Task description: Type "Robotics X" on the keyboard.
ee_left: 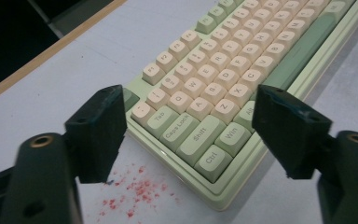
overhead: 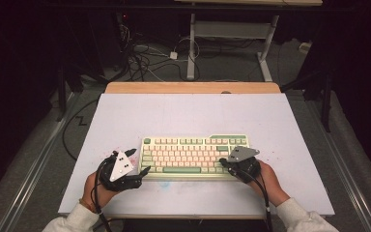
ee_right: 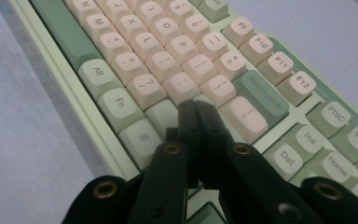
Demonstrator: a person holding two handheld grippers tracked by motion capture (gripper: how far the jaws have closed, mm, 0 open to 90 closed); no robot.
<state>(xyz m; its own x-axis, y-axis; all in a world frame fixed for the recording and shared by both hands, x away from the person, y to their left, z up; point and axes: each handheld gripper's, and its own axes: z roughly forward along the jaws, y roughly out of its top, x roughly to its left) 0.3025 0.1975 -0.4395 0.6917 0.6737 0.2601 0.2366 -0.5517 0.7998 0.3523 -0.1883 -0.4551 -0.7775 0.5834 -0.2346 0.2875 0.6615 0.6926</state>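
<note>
A green and cream keyboard (overhead: pixel 193 154) lies at the middle front of the white table top (overhead: pixel 188 111). My left gripper (overhead: pixel 139 161) sits at the keyboard's left end, open. In the left gripper view its two black jaws (ee_left: pixel 189 98) stand wide apart on either side of the keyboard's (ee_left: pixel 214 84) near left corner, by the Ctrl and Tab keys, not pressing it. My right gripper (overhead: pixel 221 162) rests at the keyboard's right front part. In the right gripper view its jaws (ee_right: pixel 196 103) are shut together, tips over the keyboard's (ee_right: pixel 168 56) keys near Backspace, with nothing between them.
Red specks (ee_left: pixel 135 191) dot the table beside the keyboard's left corner. A wooden edge (overhead: pixel 193 87) runs along the table's far side. Beyond it, cables (overhead: pixel 145 58) lie on the floor near another table's legs (overhead: pixel 192 48). Two hands with white sleeves enter from the bottom.
</note>
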